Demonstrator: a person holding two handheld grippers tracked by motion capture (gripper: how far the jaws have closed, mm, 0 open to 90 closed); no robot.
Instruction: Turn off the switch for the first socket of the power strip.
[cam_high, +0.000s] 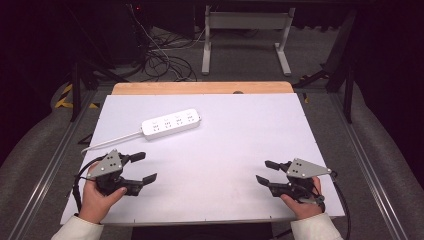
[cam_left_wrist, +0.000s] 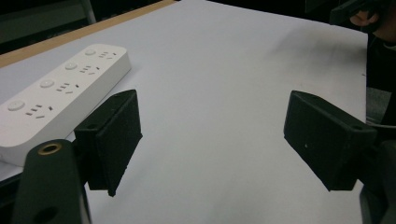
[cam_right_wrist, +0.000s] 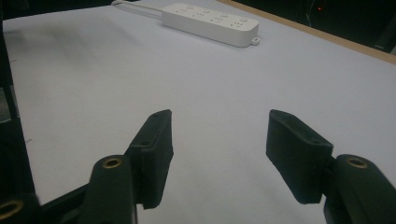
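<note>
A white power strip (cam_high: 171, 123) with several sockets lies on the white table (cam_high: 235, 145) toward the back left, its white cord (cam_high: 110, 142) running off the left edge. My left gripper (cam_high: 143, 167) rests low at the front left, jaws wide apart with nothing between them; the power strip (cam_left_wrist: 56, 91) lies just beyond its left jaw. My right gripper (cam_high: 265, 171) sits at the front right, jaws apart and empty, pointing toward the far power strip (cam_right_wrist: 210, 21). Between the left gripper (cam_left_wrist: 212, 140) jaws and the right gripper (cam_right_wrist: 219, 154) jaws I see bare table.
A wooden strip (cam_high: 202, 88) borders the table's far edge. Beyond it stand a white metal frame (cam_high: 246, 37) and tangled cables (cam_high: 160, 60) on the floor. Grey rails run along both sides of the table.
</note>
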